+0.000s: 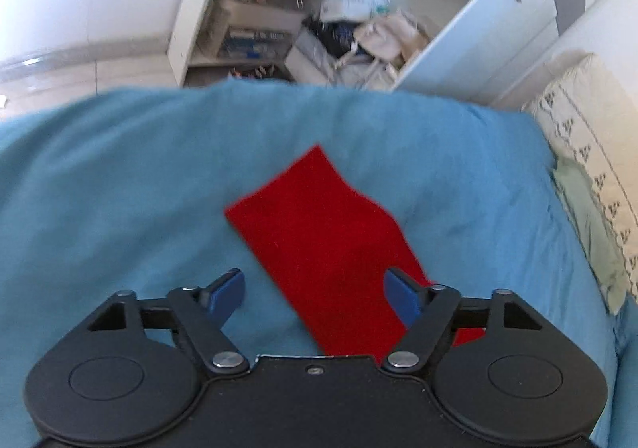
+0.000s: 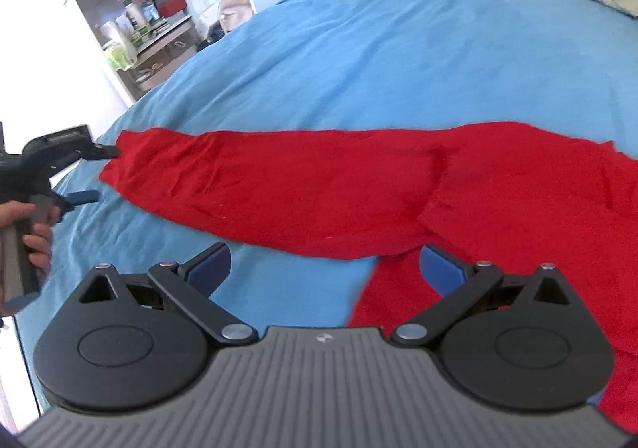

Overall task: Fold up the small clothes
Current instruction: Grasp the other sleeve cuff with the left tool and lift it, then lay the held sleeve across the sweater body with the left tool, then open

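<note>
Right gripper (image 2: 325, 268) fingers apart above red garment (image 2: 319, 192) edge.

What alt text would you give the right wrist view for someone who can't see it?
A red garment lies spread across a blue bedspread, one long section stretching left. The right claw hangs open above its near edge, holding nothing. At far left, a hand holds the left claw open by the garment's end.
</note>
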`<action>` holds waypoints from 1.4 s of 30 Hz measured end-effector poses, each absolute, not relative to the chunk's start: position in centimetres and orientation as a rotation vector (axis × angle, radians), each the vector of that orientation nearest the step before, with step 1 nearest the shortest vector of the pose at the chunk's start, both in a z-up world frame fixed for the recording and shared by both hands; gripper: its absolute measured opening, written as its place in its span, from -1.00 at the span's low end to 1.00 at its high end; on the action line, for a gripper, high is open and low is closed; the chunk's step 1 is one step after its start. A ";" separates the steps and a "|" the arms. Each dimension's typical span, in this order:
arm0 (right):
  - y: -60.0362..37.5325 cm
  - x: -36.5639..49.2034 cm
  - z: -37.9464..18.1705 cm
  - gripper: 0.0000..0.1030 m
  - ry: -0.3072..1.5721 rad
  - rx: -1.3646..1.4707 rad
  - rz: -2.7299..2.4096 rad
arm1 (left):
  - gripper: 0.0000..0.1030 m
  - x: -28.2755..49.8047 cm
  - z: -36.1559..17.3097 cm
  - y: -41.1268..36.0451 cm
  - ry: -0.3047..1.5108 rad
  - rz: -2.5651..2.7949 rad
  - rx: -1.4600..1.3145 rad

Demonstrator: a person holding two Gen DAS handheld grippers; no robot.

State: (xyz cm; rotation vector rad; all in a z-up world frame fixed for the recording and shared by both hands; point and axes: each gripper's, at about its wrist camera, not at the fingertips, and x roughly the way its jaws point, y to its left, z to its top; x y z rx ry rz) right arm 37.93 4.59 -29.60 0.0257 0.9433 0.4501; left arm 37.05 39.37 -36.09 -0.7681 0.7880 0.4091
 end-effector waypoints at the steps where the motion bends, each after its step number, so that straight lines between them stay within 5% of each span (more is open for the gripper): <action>1: 4.8 37.9 -29.7 1.00 0.944 0.024 0.454 | 0.48 37.1 -36.5 39.4 0.791 0.413 -0.763; 9: 5.3 38.7 -30.2 1.00 0.927 0.010 0.465 | 0.38 38.0 -37.3 39.8 0.749 0.432 -0.766; 11: 5.4 38.9 -30.3 1.00 0.926 0.008 0.460 | 0.06 38.6 -37.3 40.1 0.755 0.456 -0.752; 13: 5.4 39.1 -30.4 1.00 0.922 0.005 0.455 | -0.55 38.8 -37.4 40.3 0.761 0.483 -0.750; 15: 5.3 39.2 -30.3 1.00 0.914 0.003 0.448 | -0.88 38.8 -37.6 40.8 0.763 0.489 -0.780; 27: 0.9 38.8 -29.3 1.00 0.896 0.062 0.329 | -0.92 39.4 -30.1 34.9 0.645 0.305 -0.669; 42: -16.3 35.6 -27.3 1.00 0.841 0.178 0.019 | -0.93 46.2 -21.6 4.1 0.602 -0.318 -0.547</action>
